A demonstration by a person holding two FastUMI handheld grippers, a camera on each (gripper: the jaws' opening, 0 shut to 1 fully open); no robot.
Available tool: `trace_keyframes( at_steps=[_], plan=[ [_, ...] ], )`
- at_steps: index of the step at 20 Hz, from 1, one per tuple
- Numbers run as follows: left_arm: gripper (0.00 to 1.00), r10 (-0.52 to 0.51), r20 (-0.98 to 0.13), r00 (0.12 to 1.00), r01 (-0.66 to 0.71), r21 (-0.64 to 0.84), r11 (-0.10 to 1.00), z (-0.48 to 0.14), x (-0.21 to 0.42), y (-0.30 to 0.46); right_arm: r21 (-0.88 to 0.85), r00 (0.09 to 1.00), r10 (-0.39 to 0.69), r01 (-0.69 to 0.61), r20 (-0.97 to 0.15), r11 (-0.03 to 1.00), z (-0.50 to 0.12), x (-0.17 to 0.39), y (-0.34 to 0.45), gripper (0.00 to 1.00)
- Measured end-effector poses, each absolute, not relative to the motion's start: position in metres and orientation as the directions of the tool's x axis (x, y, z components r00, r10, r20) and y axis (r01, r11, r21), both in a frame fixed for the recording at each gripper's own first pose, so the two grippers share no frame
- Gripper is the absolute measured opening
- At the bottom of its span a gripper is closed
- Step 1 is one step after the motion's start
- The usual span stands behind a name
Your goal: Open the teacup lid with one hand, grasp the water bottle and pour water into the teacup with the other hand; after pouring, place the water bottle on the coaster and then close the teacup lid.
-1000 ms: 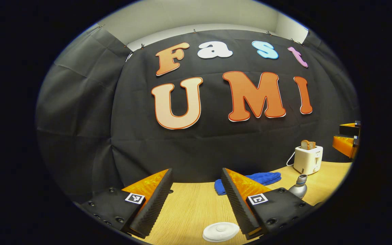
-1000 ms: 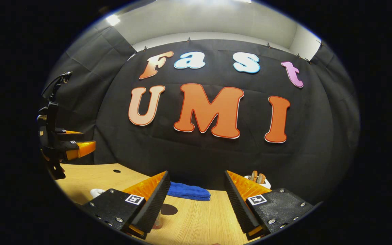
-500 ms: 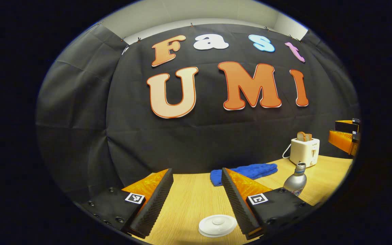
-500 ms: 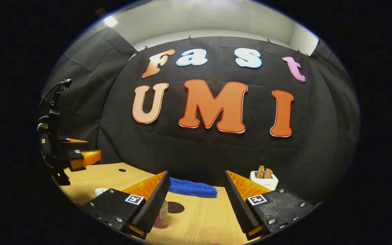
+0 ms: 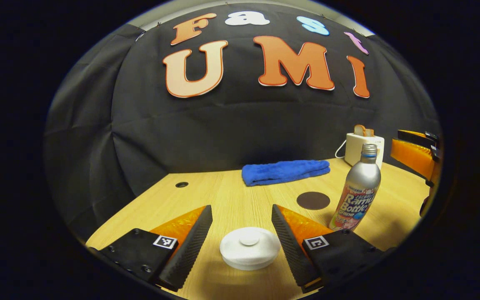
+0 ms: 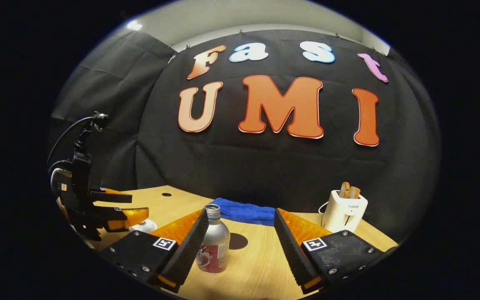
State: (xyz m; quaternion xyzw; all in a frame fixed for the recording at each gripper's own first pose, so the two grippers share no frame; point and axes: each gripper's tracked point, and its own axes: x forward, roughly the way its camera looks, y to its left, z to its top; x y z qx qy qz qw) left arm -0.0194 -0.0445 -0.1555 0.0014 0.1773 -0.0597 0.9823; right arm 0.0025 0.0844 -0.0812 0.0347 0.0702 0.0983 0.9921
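Wooden table (image 5: 231, 196) bears one lidded teacup (image 5: 250, 248), one bottle (image 5: 356, 193), one coaster (image 5: 313, 200); both grippers' fingers (image 5: 194, 243) released.

At the bottom of the left gripper view, the left gripper (image 5: 241, 243) stands with its fingers spread wide, the white teacup lid (image 5: 250, 247) between them, touching neither. Right of centre a silver water bottle (image 5: 356, 194) stands upright on the wooden table (image 5: 206, 196), just beside a dark round coaster (image 5: 313, 200). Behind lie a folded blue towel (image 5: 285, 172) and a white toaster (image 5: 356, 146).

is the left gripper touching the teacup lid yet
Apart. In the left gripper view, the left gripper has its jaws open, with bare table showing on both sides of the teacup lid.
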Motion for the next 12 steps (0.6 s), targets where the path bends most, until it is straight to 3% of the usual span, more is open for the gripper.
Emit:
trace_keyframes(
  at_steps=[3,7,12],
  plan=[
    [0.94,-0.114,-0.396,0.911,0.118,-0.016,0.993,-0.176,-0.019,-0.045,0.09,0.958,0.226,-0.213,-0.175,0.973,-0.099,0.005,0.096,0.95],
    [0.84,-0.118,-0.434,0.893,0.123,-0.017,0.992,-0.191,-0.02,-0.048,0.097,0.94,0.27,-0.255,-0.206,0.962,-0.116,0.005,0.11,0.95],
    [0.48,-0.127,-0.431,0.893,0.134,-0.014,0.991,-0.19,-0.018,-0.055,0.097,0.923,0.307,-0.292,-0.233,0.951,-0.128,0.005,0.124,0.95]
  ],
)
